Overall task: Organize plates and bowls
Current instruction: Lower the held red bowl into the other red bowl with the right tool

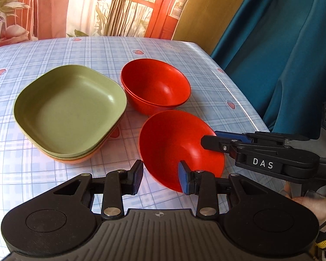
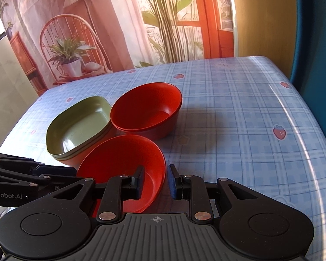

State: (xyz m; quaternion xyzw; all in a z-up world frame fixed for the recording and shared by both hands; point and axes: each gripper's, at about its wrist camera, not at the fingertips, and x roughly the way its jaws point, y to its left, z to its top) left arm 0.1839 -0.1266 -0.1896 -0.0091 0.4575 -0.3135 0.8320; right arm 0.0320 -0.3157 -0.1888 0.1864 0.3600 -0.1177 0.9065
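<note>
A stack of square plates, green on top and orange beneath (image 1: 70, 111) (image 2: 78, 126), sits on the table. Beside it stands a stack of two red bowls (image 1: 155, 86) (image 2: 146, 111). A third red bowl (image 1: 176, 145) (image 2: 123, 165) is tilted up off the table, nearer me. My left gripper (image 1: 160, 177) is open, its jaws astride that bowl's near rim. My right gripper (image 2: 156, 181) (image 1: 208, 139) is partly open, its jaws astride the bowl's right rim, one finger inside and one outside. Whether the pads touch the wall I cannot tell.
The table (image 1: 54, 50) (image 2: 239, 113) has a blue plaid cloth with strawberry prints. Its right edge (image 1: 239, 100) drops off to a teal curtain (image 1: 282, 54). A printed backdrop (image 2: 97, 32) hangs behind the far edge.
</note>
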